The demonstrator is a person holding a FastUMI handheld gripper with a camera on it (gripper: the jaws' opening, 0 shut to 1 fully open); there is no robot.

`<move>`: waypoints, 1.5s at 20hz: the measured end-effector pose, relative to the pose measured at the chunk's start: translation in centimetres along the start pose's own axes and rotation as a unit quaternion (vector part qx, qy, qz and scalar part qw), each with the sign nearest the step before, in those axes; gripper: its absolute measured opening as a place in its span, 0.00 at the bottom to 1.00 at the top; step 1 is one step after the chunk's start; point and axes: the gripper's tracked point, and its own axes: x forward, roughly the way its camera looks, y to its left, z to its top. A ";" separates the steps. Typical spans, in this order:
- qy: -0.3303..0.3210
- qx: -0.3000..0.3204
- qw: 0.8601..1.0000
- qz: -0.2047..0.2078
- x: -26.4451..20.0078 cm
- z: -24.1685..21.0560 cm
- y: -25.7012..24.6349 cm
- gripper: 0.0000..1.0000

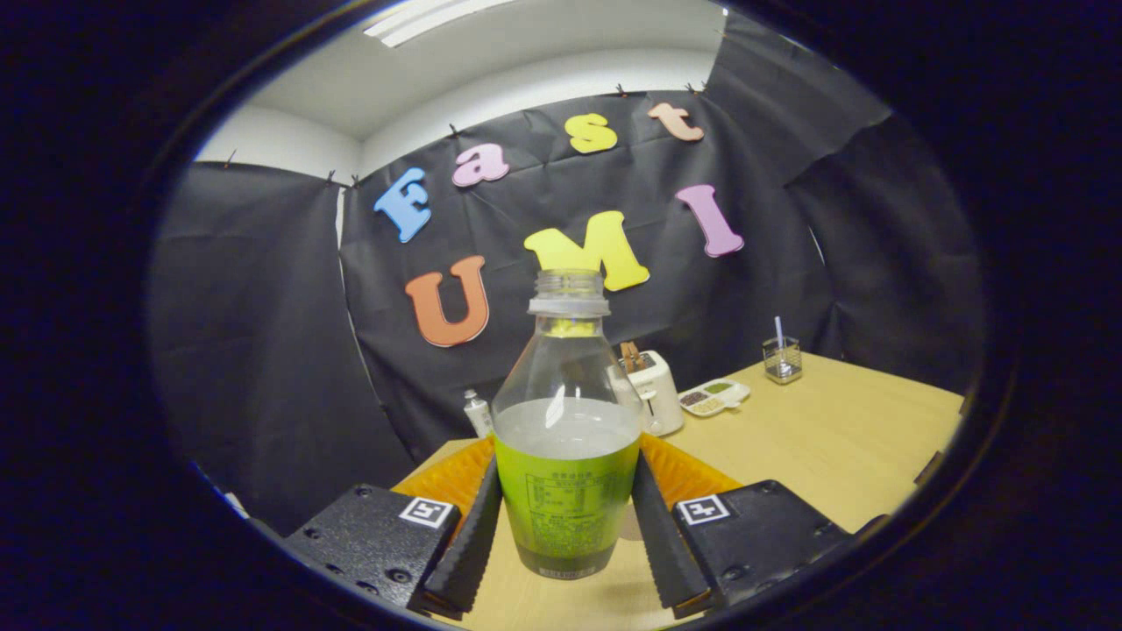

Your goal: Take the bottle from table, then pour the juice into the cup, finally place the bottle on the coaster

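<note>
A clear, uncapped bottle with a green label stands upright between my fingers, its pale juice reaching just above the label. My gripper is shut on the bottle: the left black pad and the right black pad both press on the label's sides. The bottle's base sits at or just over the wooden table; I cannot tell whether it touches. The table leans in my view.
Beyond the bottle, toward the table's back edge, stand a white toaster, a small white tube, a divided white dish and a wire mesh holder with a straw in it.
</note>
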 end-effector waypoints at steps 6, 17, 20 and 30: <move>0.002 -0.071 0.997 -0.017 5.2 -2.8 -1.4 0.80; -0.002 -0.093 0.994 -0.059 13.8 -7.0 -5.2 0.81; -0.016 -0.055 0.997 -0.053 14.9 -7.5 -5.3 0.82; 0.029 -0.109 0.989 -0.101 15.9 -10.4 -6.9 0.92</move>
